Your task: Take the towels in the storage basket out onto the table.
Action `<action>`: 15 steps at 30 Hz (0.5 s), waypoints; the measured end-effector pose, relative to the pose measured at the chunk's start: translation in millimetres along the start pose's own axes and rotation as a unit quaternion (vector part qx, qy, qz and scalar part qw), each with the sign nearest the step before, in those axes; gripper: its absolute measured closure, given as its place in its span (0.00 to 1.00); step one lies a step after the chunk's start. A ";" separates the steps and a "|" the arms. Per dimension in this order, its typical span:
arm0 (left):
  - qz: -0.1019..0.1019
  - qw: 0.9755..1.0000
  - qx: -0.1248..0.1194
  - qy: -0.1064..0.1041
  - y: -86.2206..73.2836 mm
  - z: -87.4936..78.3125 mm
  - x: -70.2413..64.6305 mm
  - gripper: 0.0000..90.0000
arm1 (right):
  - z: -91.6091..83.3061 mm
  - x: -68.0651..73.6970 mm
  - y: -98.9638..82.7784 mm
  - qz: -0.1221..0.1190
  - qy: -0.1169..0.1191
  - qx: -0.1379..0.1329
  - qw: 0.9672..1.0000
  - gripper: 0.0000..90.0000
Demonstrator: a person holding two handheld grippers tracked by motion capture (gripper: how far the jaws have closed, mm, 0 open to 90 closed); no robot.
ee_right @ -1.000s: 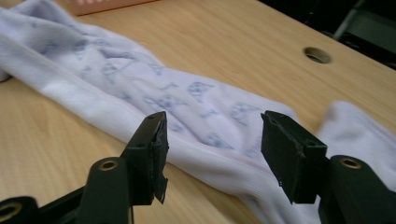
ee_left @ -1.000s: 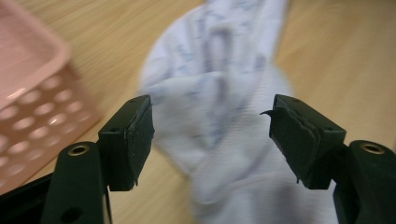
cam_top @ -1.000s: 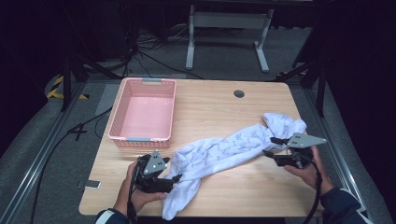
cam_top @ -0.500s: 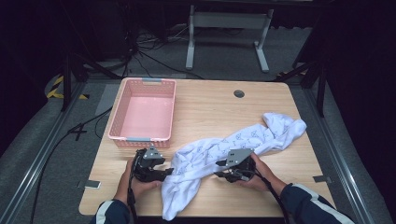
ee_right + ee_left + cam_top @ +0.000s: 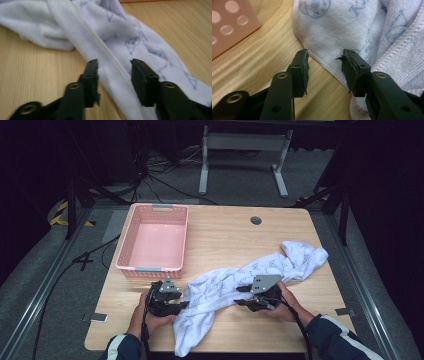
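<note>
A white towel [image 5: 260,272] with blue prints lies crumpled in a long diagonal across the wooden table [image 5: 225,232]. My left gripper [image 5: 183,305] lies at the towel's lower left part. In the left gripper view its jaws [image 5: 325,60] have just been closing; they stand apart astride the towel's stitched hem [image 5: 322,61], pads clear of it. My right gripper [image 5: 239,296] is at the towel's middle, pointing left. Its jaws [image 5: 113,70] have just been opening, with a fold of the towel [image 5: 112,37] between them and not pinched.
A pink perforated basket [image 5: 152,269] stands empty at the table's back left, its wall [image 5: 229,27] close beside my left gripper. A round cable hole [image 5: 256,220] sits near the far edge. The table's front edge is just behind both hands.
My right gripper has moved left from the towel's right end to its middle. My left gripper has sunk a little onto the towel's lower left edge.
</note>
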State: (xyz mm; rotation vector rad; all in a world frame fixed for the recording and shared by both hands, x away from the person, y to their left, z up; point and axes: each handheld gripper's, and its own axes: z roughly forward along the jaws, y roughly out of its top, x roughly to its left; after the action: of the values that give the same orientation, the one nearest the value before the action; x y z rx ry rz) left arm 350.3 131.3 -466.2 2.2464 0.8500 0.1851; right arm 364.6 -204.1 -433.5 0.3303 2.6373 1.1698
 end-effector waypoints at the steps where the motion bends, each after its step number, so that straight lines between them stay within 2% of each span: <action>1: 0.000 1.000 -0.003 -0.001 0.1 0.9 -0.6 0.63 | 5.2 0.4 2.1 0.003 0.000 0.003 1.000 0.54; 2: 0.008 1.000 -0.003 -0.002 0.7 1.4 -0.7 0.63 | 10.9 0.7 3.8 0.001 0.010 0.005 1.000 0.52; 4: 0.012 1.000 -0.003 -0.002 1.0 2.0 -1.9 0.64 | 16.9 1.2 5.4 -0.002 0.019 0.009 1.000 0.49; 5: 0.010 1.000 -0.003 -0.002 1.0 2.3 -3.1 0.66 | 24.8 2.3 7.1 -0.003 0.020 0.017 1.000 0.48; 6: 0.024 1.000 -0.003 -0.005 1.6 2.8 -3.3 0.73 | 29.1 3.1 7.9 -0.001 0.023 0.021 0.999 0.48; 7: 0.023 1.000 0.001 -0.006 1.7 2.4 -3.9 0.80 | 35.2 4.5 8.8 -0.003 0.035 0.026 0.999 0.51; 8: 0.023 1.000 0.000 -0.004 1.8 2.6 -3.7 0.83 | 39.4 5.6 9.5 -0.009 0.033 0.032 0.999 0.53; 9: 0.022 1.000 -0.003 -0.010 1.2 2.9 -2.6 0.91 | 44.3 7.3 9.9 -0.019 0.030 0.045 0.998 0.67; 11: 0.019 1.000 -0.003 -0.005 0.0 1.8 -3.7 0.96 | 43.7 9.3 9.8 -0.029 0.034 0.048 0.998 0.86; 12: 0.025 1.000 0.000 0.003 -0.2 0.7 -3.9 0.96 | 41.4 9.5 9.9 -0.033 0.043 0.047 0.997 0.89; 13: 0.025 1.000 0.000 0.003 -0.2 0.7 -3.9 0.97 | 41.4 9.5 9.9 -0.033 0.043 0.047 0.997 0.89; 14: 0.032 0.999 0.006 0.015 -0.9 -3.6 -2.3 0.97 | 30.5 12.0 11.0 -0.046 0.046 0.047 0.997 0.92; 15: 0.026 0.999 -0.004 0.021 -2.4 -6.4 -1.6 0.97 | 24.9 12.6 11.3 -0.052 0.054 0.042 0.996 0.92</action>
State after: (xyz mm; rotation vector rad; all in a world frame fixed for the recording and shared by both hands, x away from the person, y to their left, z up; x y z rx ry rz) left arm 345.6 135.3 -463.0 2.2656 0.8113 0.2596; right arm 361.5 -175.7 -442.8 0.1462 2.7645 1.0749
